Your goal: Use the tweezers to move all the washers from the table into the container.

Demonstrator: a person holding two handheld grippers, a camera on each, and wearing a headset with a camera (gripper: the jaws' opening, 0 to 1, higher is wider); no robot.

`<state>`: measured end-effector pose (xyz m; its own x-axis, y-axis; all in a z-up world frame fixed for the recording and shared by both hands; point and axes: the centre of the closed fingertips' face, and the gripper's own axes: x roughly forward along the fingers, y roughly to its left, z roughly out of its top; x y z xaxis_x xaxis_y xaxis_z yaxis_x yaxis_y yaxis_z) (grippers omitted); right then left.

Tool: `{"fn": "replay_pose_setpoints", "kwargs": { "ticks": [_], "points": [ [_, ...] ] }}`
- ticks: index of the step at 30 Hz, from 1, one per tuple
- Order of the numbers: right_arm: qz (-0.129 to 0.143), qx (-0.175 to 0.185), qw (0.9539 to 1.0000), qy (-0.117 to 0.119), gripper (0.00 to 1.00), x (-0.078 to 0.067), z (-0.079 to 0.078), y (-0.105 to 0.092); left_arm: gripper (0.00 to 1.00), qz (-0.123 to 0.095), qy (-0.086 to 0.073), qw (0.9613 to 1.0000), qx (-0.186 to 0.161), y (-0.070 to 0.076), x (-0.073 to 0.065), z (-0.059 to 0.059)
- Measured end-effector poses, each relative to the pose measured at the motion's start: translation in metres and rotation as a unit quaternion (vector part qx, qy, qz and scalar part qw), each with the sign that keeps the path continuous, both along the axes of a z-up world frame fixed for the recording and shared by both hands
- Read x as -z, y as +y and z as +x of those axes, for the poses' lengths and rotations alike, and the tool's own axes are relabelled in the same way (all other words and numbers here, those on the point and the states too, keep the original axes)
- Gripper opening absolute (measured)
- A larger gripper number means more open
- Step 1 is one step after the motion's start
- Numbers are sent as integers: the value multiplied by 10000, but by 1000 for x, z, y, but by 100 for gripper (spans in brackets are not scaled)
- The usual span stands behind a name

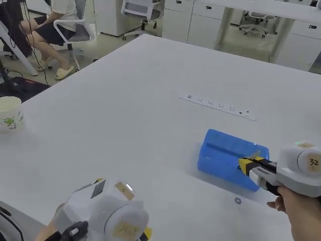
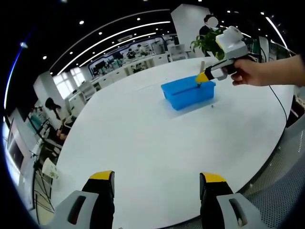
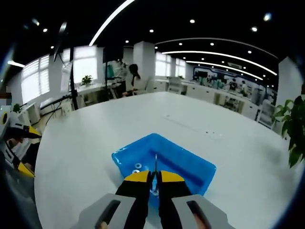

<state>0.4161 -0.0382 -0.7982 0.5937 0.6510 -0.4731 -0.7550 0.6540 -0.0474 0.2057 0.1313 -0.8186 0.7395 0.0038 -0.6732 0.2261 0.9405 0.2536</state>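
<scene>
Currently the right gripper (image 3: 156,177) has its jaws pressed together on the tweezers (image 3: 156,164), whose thin tip points down into the blue container (image 3: 183,161). Two washers (image 3: 137,166) lie on its bottom. The container sits toward the right side of the desk (image 1: 125,100), and one more washer (image 1: 237,201) lies on the bare desk just beside it, toward the near edge. The left gripper (image 2: 157,177) hovers by the near edge, jaws wide apart, holding nothing.
</scene>
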Motion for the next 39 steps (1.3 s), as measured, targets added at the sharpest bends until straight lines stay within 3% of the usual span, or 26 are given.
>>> {"fn": "replay_pose_setpoints", "kwargs": {
  "ticks": [5, 11, 22, 27, 39],
  "points": [
    [79, 14, 10000, -30, 2, -11, -3, -3, 74, -20, -31, 10000, -9, 0, -1, 1],
    [226, 30, 9997, -79, 2, -29, -19, -6, 74, -28, -62, 10000, 6, 0, -2, 1],
    [335, 75, 9993, -147, 2, -38, -31, -17, 74, -30, -69, 10000, 36, -2, -3, 0],
    [307, 51, 9995, -68, 2, -30, -40, -18, 74, -32, -70, 10000, 52, -2, -3, 0],
    [167, 46, 9993, 340, 3, 7, -46, -26, 74, -19, -52, 10000, 28, -1, -3, 0]
  ]
}}
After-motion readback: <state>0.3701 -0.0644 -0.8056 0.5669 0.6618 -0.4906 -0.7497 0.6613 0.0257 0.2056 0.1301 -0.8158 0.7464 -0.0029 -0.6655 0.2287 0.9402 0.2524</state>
